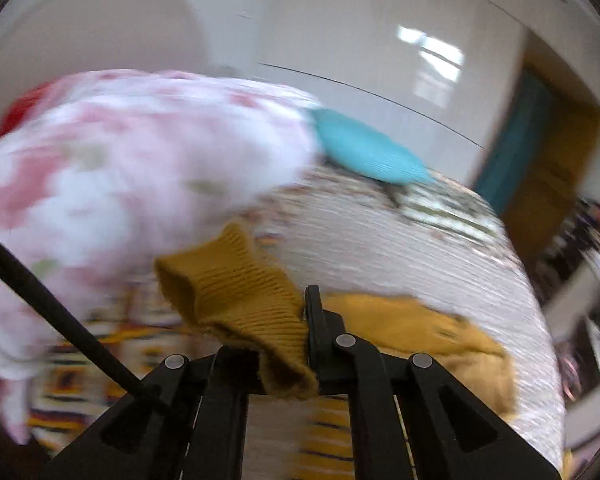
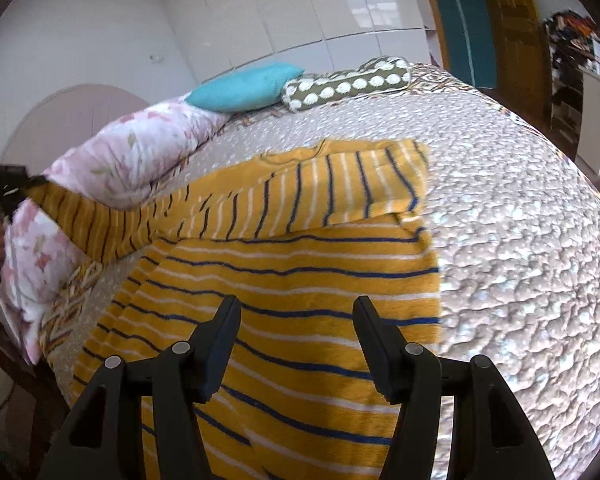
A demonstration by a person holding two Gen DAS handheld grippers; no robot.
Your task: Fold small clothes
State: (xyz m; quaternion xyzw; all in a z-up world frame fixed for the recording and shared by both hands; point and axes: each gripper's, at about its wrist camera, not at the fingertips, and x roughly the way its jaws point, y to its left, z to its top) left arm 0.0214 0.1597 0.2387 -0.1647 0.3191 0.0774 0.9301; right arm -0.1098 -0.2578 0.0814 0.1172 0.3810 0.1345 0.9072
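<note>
The mustard striped sweater (image 2: 300,280) is spread on the quilted bed (image 2: 520,240), and one sleeve (image 2: 360,184) is already laid across its chest. The other sleeve's ribbed cuff (image 1: 240,300) is pinched in the closed left gripper (image 1: 306,320) and drawn toward the bed's left edge; that fold is judged unfinished. The right gripper (image 2: 296,320) hangs half open and empty above the hem. The floral pillows (image 2: 140,152) crowd the left edge; a turquoise cushion (image 2: 244,88) lies at the head end.

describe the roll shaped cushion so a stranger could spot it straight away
Start at the bed with its pale quilted cover and look to its far end by the white wall. Beside the plain turquoise pillow lies the bolster cushion: the only cylinder, olive with rows of white dots.
</note>
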